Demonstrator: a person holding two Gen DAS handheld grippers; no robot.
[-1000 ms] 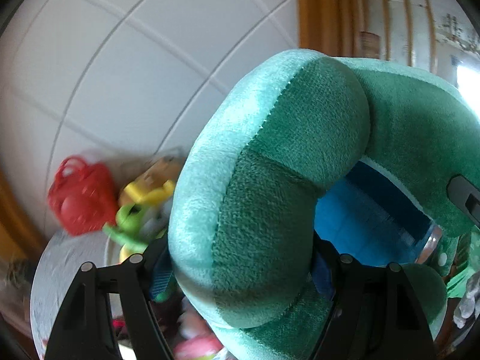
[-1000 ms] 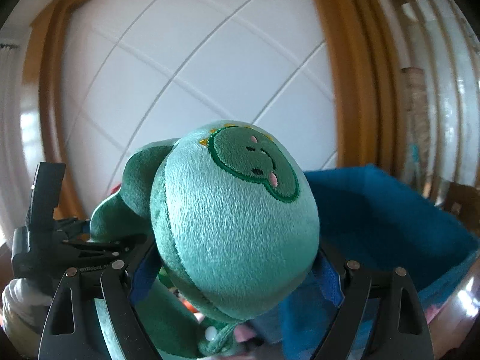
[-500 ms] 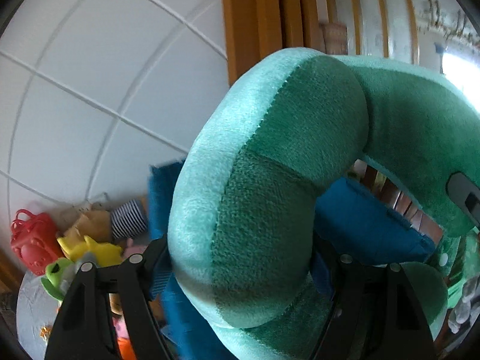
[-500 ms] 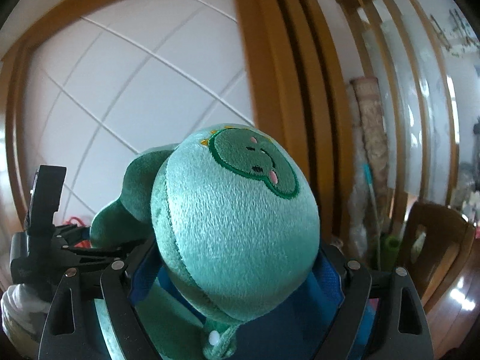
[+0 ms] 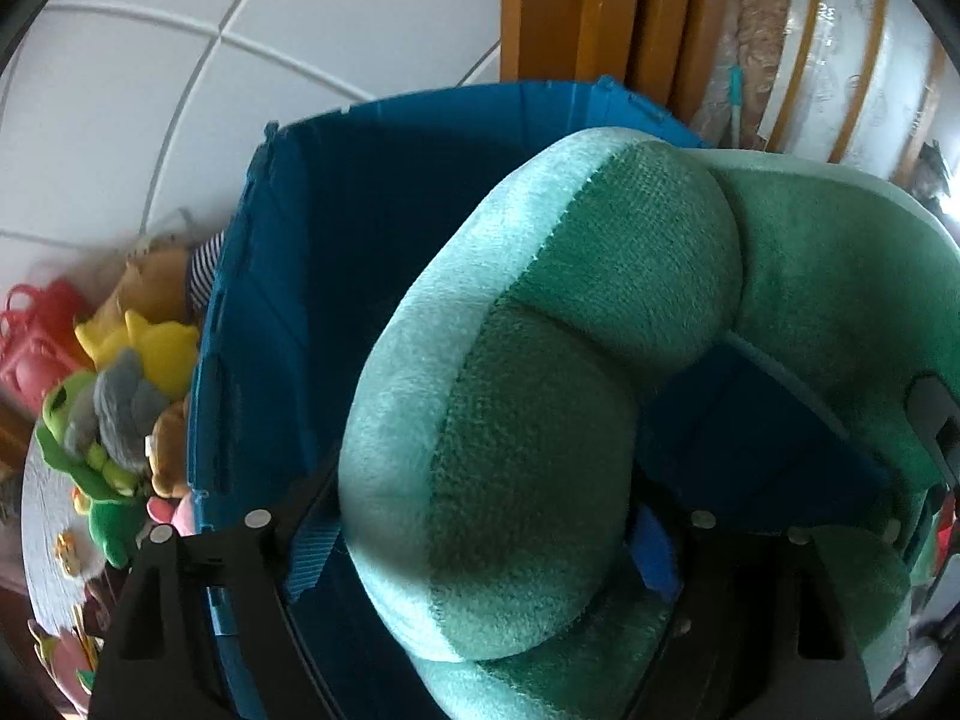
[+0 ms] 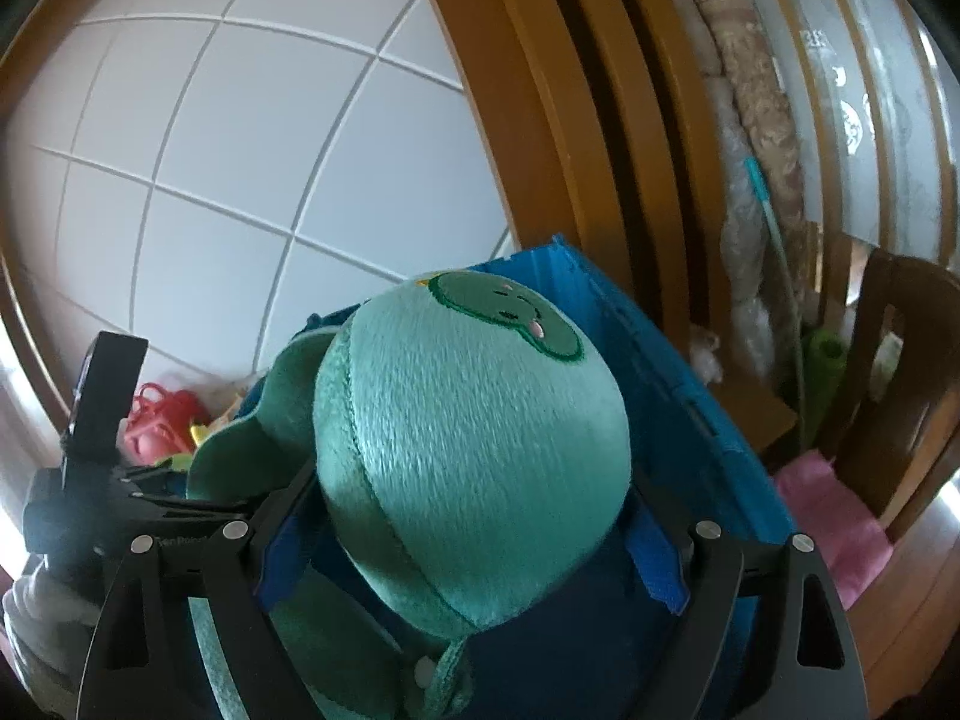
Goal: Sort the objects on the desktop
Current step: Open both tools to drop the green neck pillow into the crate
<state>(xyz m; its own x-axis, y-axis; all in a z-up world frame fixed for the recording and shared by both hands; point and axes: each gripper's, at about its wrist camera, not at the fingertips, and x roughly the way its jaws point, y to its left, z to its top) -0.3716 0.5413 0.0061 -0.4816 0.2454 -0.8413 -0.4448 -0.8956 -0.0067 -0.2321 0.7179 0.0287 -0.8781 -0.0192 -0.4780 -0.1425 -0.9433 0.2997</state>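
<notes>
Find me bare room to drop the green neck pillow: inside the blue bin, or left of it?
Inside the blue bin: the part in view, between its left and back walls, looks bare. Left of the bin is crowded: yellow toy, grey toy, red basket. Both grippers hold the neck pillow over the bin.

A green plush neck pillow (image 5: 540, 420) with an embroidered face is hanging curved over the open blue bin (image 5: 336, 276); toys (image 5: 120, 408) are lying piled at nine o'clock.
</notes>
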